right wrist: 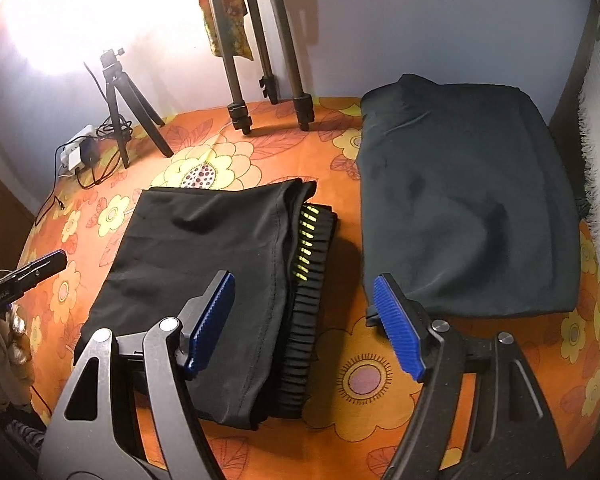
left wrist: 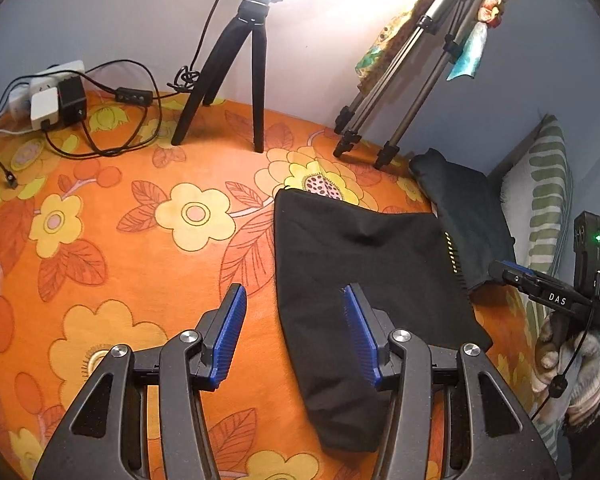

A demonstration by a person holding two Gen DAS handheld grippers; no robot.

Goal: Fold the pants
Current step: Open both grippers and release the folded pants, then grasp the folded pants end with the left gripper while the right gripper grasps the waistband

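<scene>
My left claw is released, its blue pads spread wide and gripping nothing. One finger hangs over the bare orange floral bedspread; the other is over the near left edge of the black pants. I cannot tell whether that finger touches the cloth.

My right claw is likewise released and empty. Its left pad sits over the black pants, its right pad over the near corner of a second dark folded garment.

The black pants lie folded into a flat, roughly rectangular bundle on the bedspread, near the middle of the surface. In the right wrist view the ribbed elastic waistband with yellow-green markings shows along the bundle's right side, under the top layer. The second dark garment lies just to the right of the pants, with a strip of bedspread between them in that view.

Along the rear wall I note a small black tripod carrying a bright lamp, a taller metal tripod with patterned cloths hanging by it, and a power strip with adapters and cables at the far left. A striped pillow lies at the right edge.
</scene>
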